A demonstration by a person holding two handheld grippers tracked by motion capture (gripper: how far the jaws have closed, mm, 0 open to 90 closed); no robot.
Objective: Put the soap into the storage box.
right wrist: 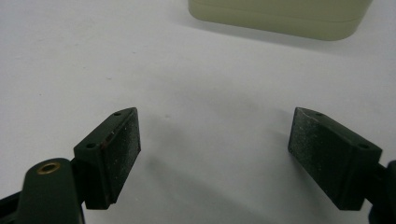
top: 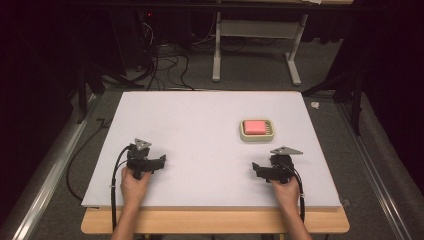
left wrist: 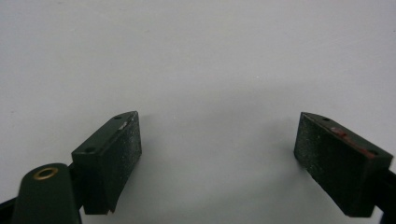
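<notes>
Currently my left gripper [top: 159, 161] and right gripper [top: 256, 167] rest wide apart, empty, near the white board [top: 200, 125]; pink soap bar [top: 256, 126] in pale-green ribbed dish [top: 243, 131] beyond my right—probably slippery, grip dish's 2 long sides.

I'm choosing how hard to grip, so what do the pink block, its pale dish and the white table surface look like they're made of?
Pink rectangular block: matte, probably soap or sponge; too small to tell. Pale green-beige dish: smooth moulded plastic by its rounded, faintly shiny wall. White table surface: matte board or sheet laid over a wooden tabletop.
</notes>
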